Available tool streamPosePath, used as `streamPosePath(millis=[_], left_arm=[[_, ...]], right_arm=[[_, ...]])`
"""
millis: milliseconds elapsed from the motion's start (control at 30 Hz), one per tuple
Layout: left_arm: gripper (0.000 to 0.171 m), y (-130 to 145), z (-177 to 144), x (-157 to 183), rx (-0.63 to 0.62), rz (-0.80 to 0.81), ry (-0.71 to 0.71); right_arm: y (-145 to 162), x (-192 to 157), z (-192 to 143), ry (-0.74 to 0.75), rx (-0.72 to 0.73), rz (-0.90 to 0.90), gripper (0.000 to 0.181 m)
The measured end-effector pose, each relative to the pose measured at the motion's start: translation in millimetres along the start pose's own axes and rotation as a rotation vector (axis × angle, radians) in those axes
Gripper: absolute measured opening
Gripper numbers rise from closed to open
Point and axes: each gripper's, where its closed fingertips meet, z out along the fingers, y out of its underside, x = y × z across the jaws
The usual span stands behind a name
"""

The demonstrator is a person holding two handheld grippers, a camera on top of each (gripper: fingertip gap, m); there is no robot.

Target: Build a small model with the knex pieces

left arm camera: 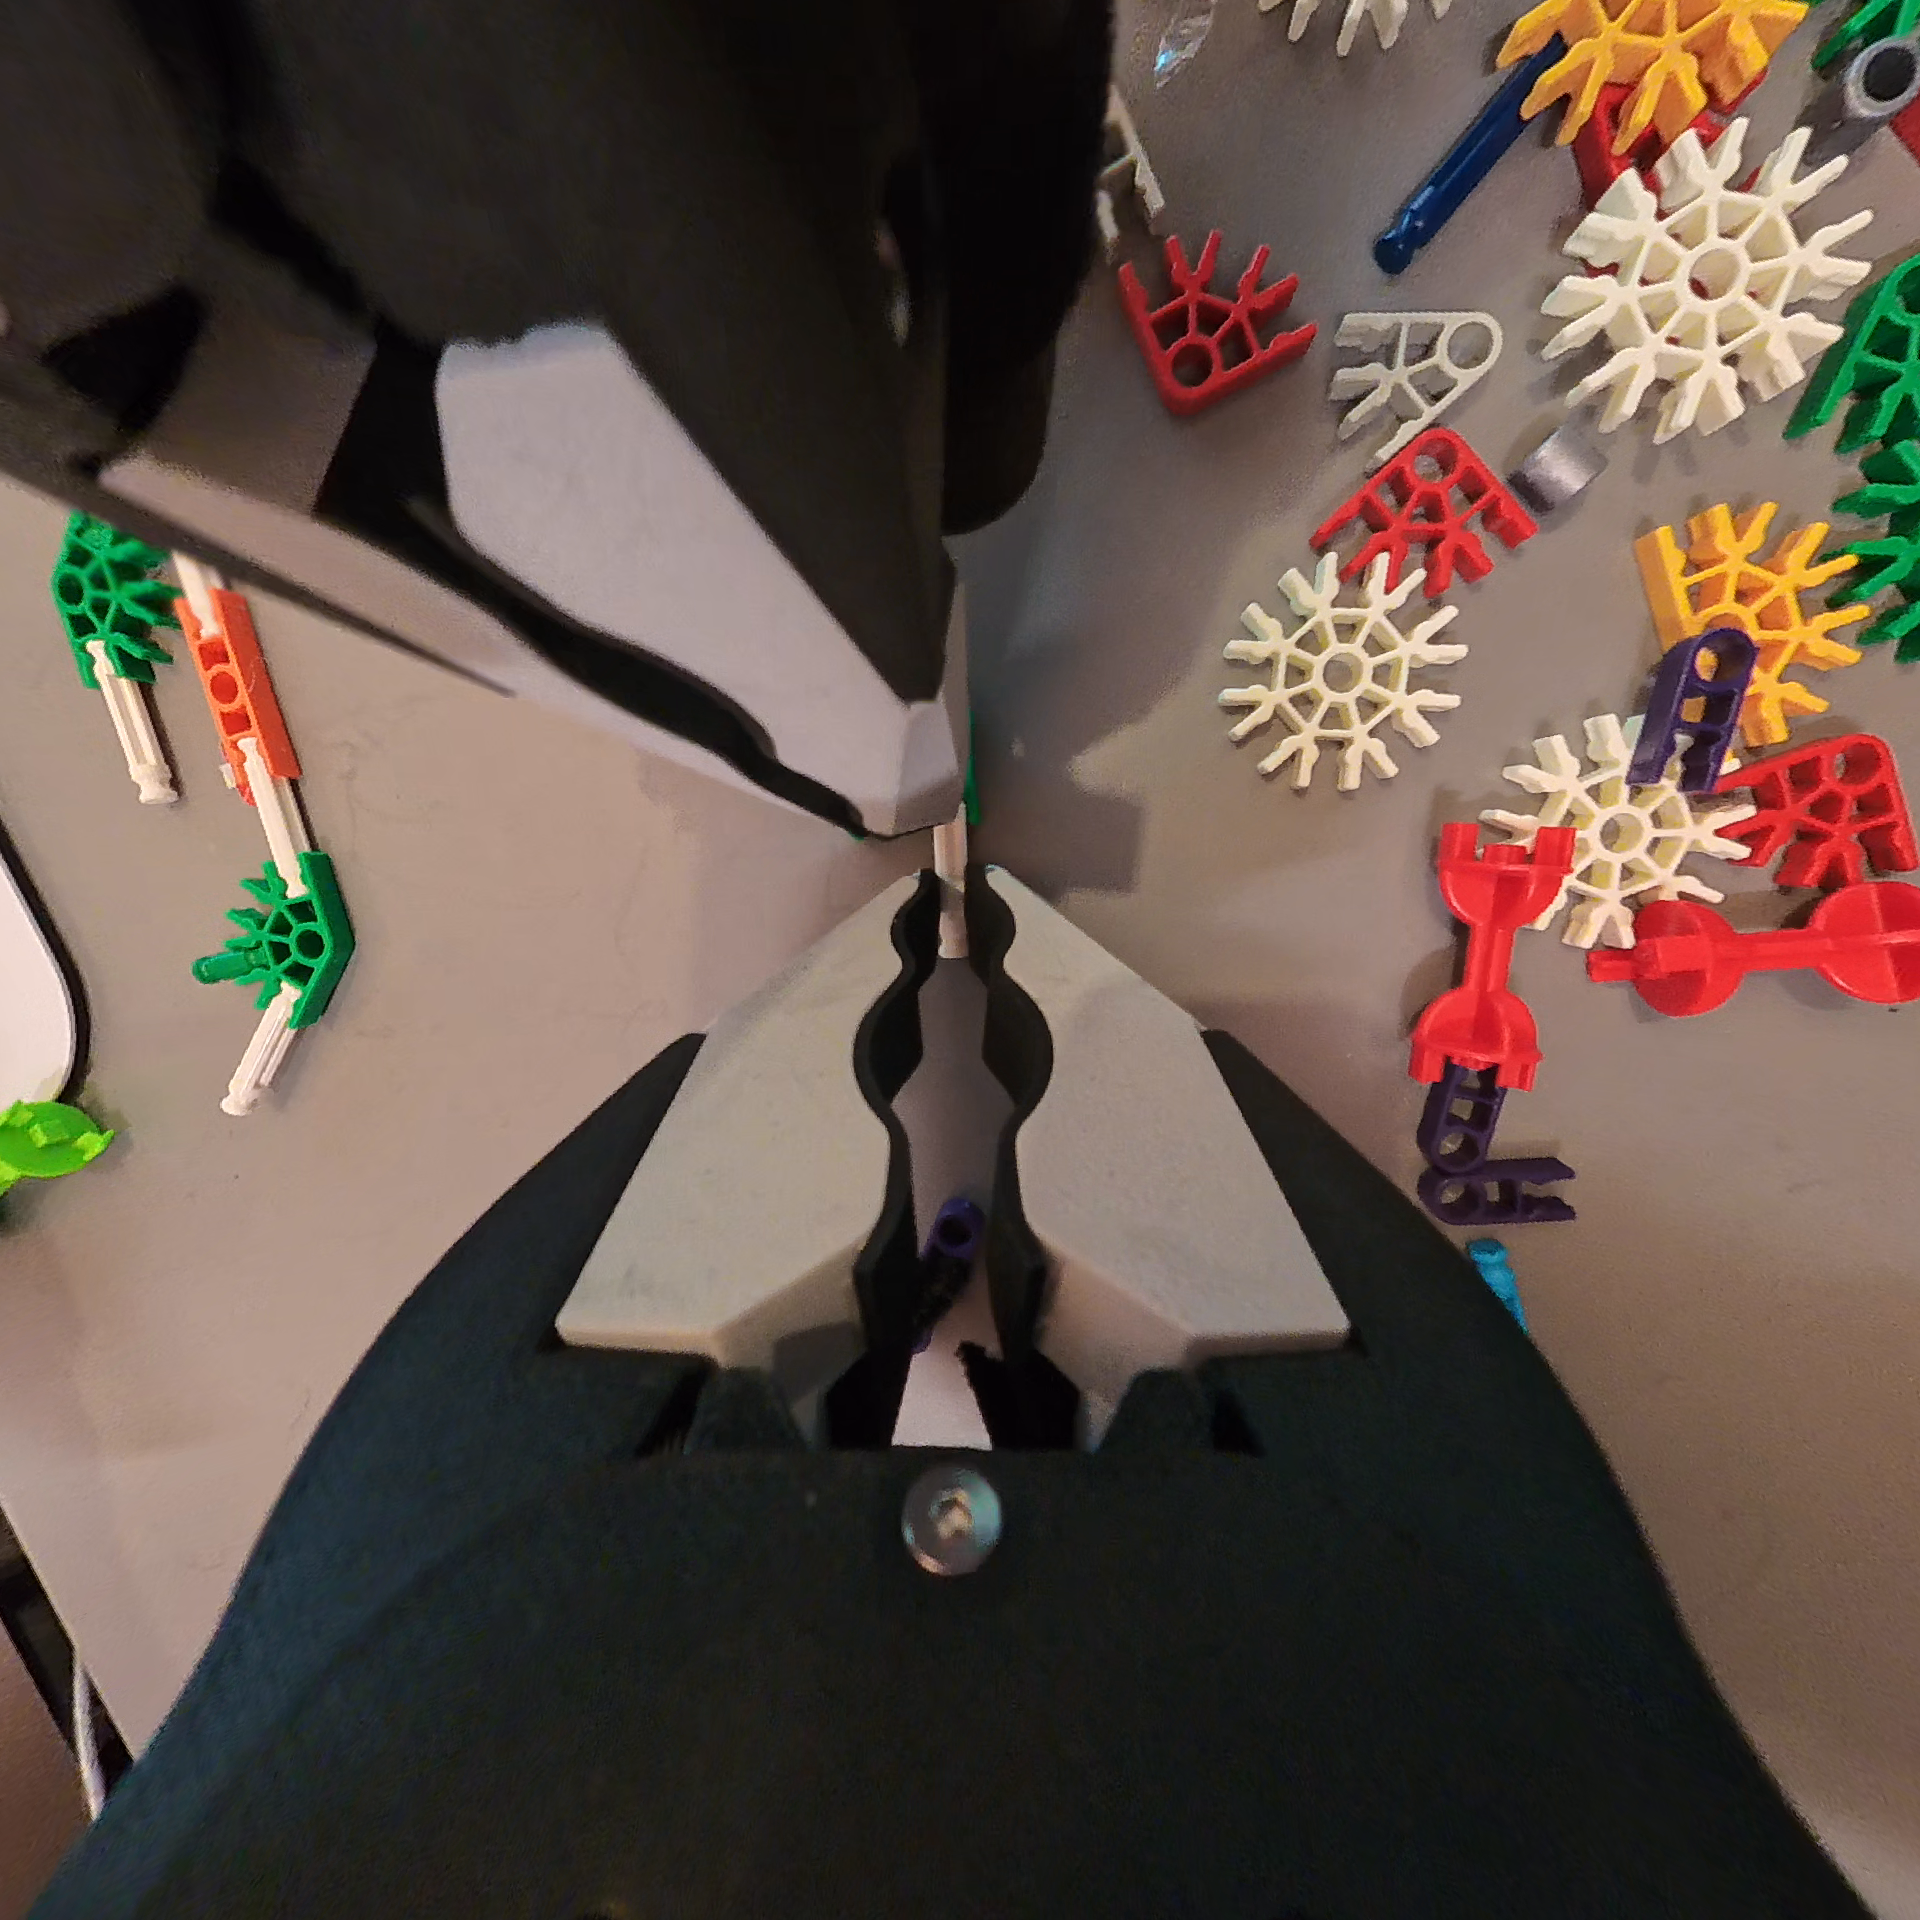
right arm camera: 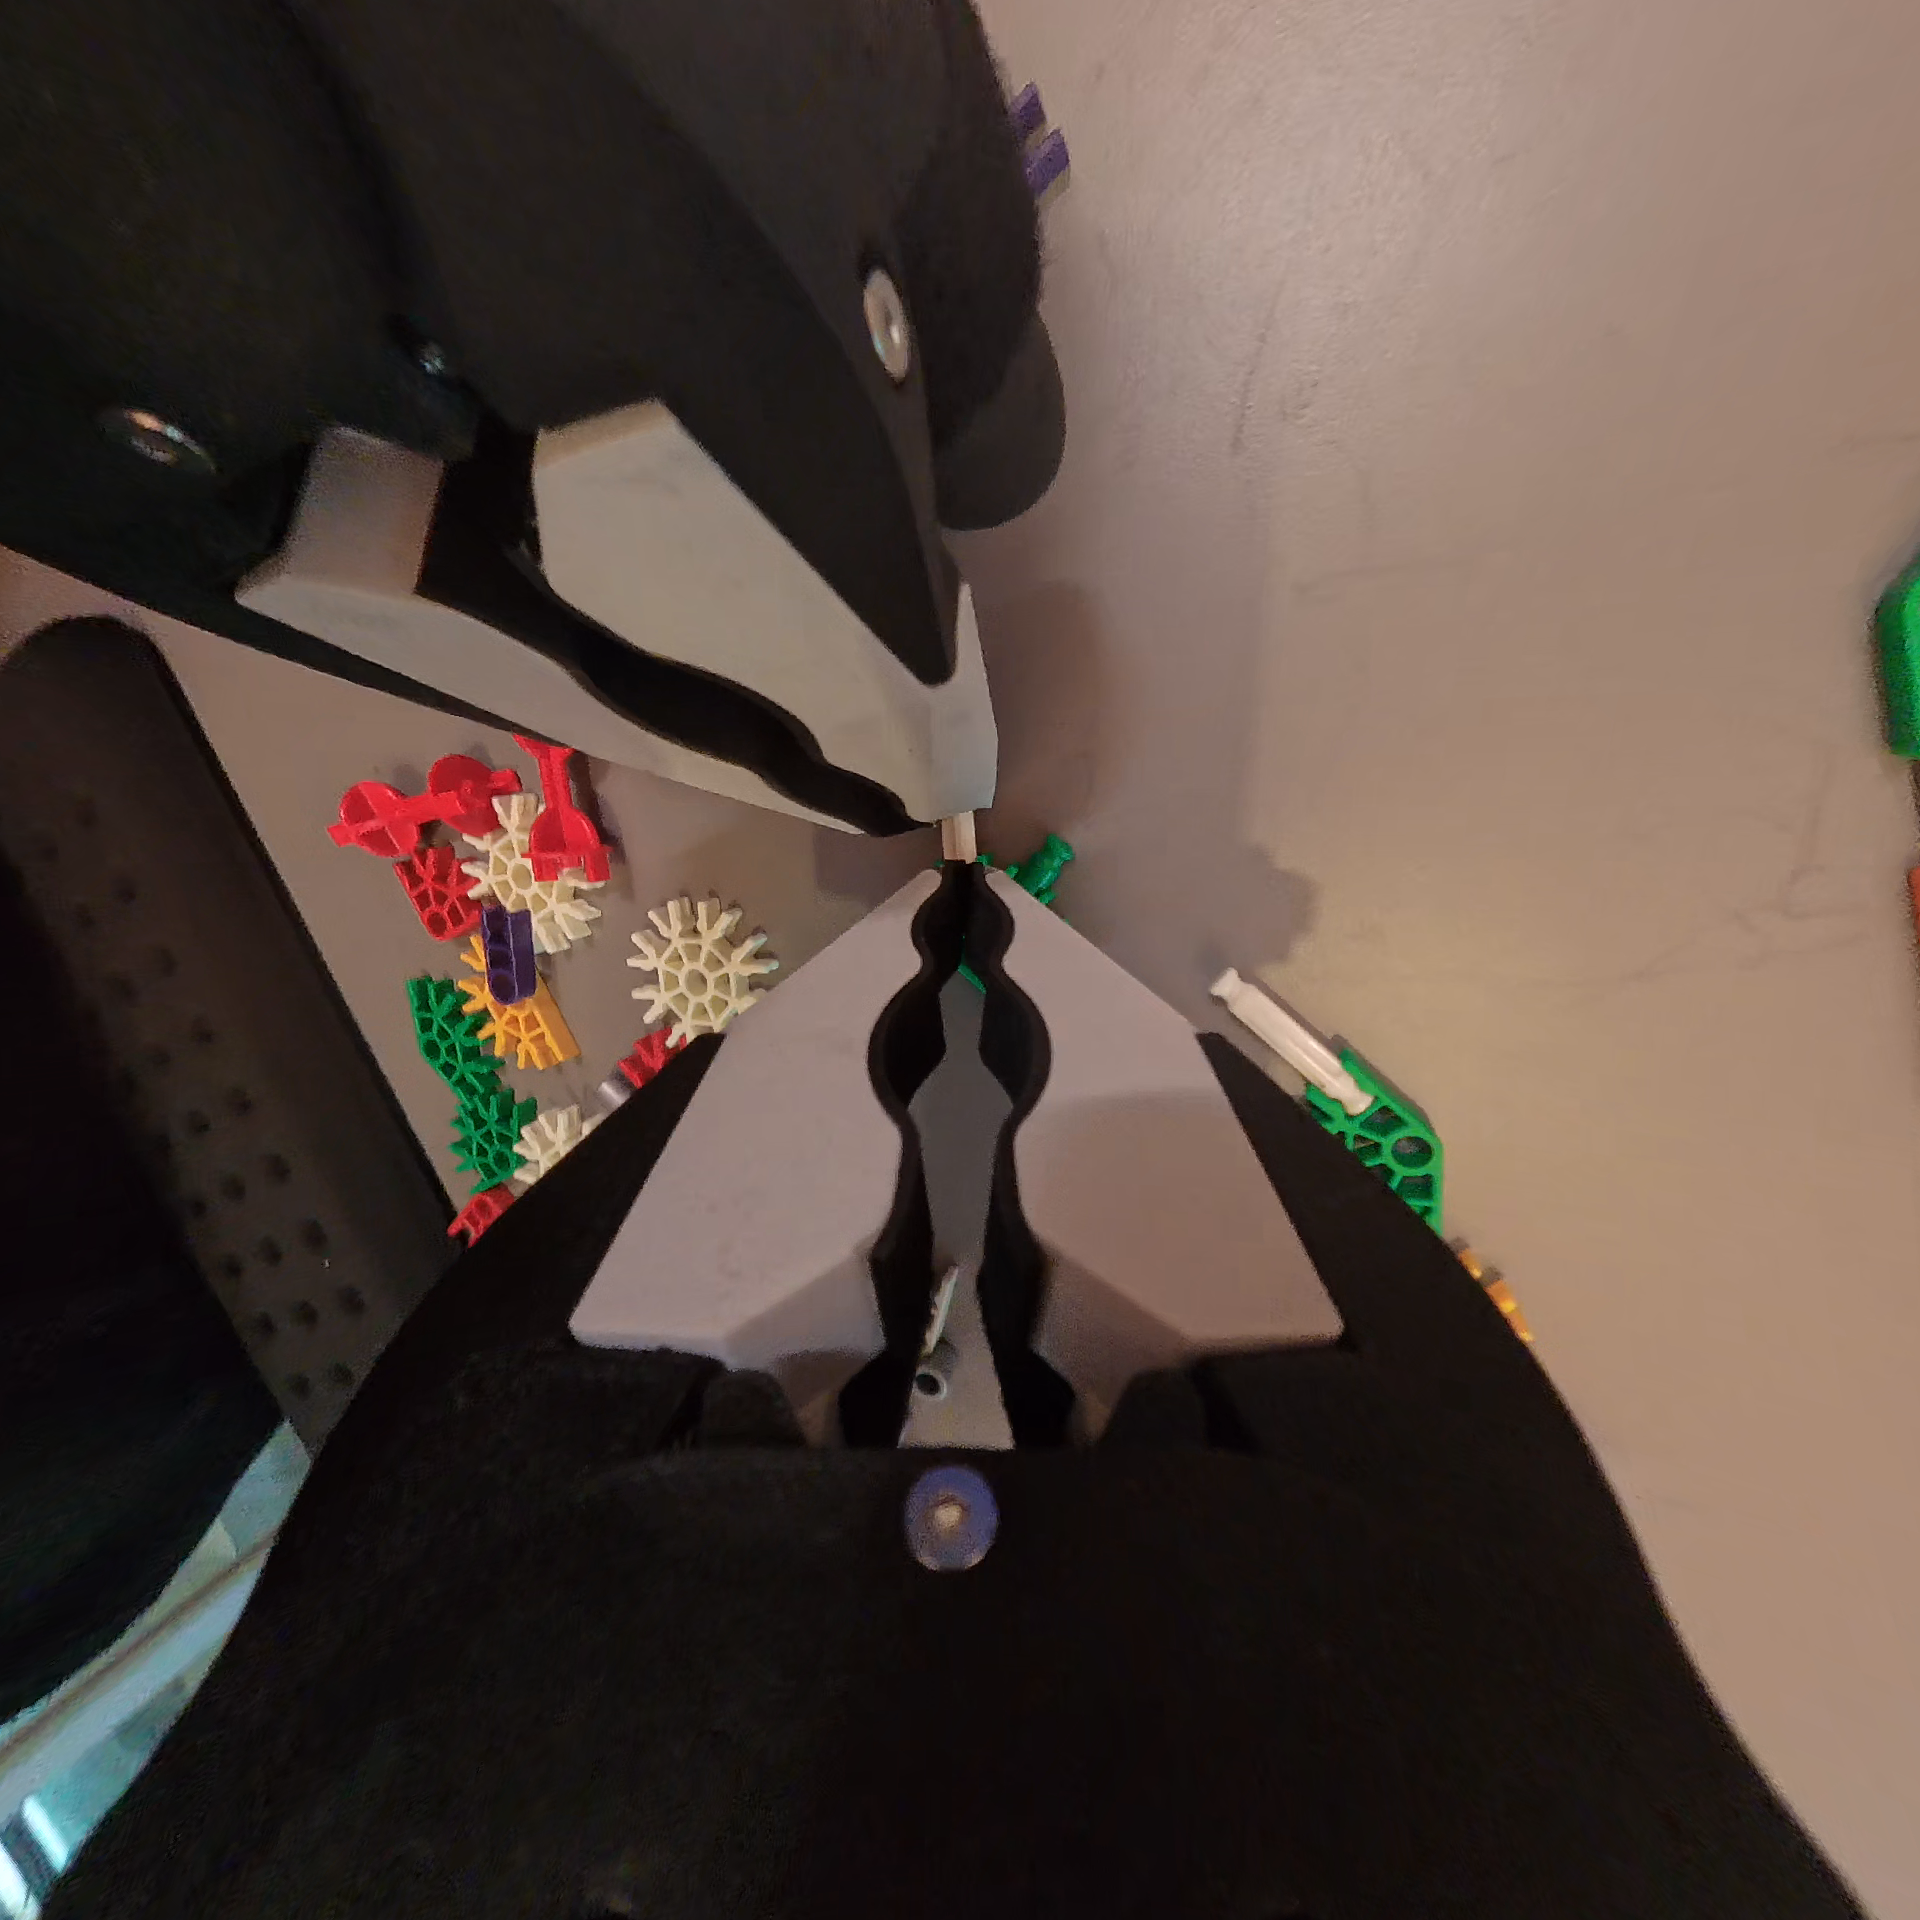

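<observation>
Item: your left gripper (left arm camera: 951, 906), clamped on a white rod (left arm camera: 948, 857).
Item: your right gripper (right arm camera: 961, 883), clamped on a green connector (right arm camera: 1044, 868). The tips meet above the grey table (right arm camera: 1455, 520).

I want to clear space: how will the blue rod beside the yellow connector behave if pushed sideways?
The blue rod looks like thin hard plastic, so probably stiff and light. Being long and slim, it may roll on the smooth grey table. One end seems tucked under the yellow connector, which might drag along.
</observation>
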Motion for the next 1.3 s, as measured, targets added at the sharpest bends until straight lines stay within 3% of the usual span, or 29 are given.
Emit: streamPosePath(millis=[200, 533, 633, 800, 1067, 1300], left_arm=[[0.001, -0.5, 0.2, 0.7, 0.002, 0.009, -0.014], [0.001, -1.3, 1.0, 0.8, -0.074, 0.047, -0.038], [0.002, -0.3, 0.7, 0.2, -0.05, 0.014, -0.022], [0.003, -6.1, 3.2, -1.6, -0.018, -0.059, -0.018], [0.005, -6.0, 2.9, -3.4, 0.009, -0.14, -0.026], [0.004, 10.9, -3.6, -7.7, -0.041, -0.156, -0.056]], right_arm=[[0.9, 1.0, 0.4, 0.051, -0.1, -0.107, 0.0], [0.5, -1.1, 2.0, 0.03, 0.088, -0.12, 0.0], [0.0, -1.8, 1.6, 0.068, 0.072, -0.125, 0.0], [2.8, 4.7, -12.7, 0.034, 0.187, -0.057, 0.0], [9.3, 7.7, -9.4, 0.055, 0.161, -0.115, 0.0], [19.2, 25.4, -64.6, 0.078, 0.302, -0.052, 0.003]])
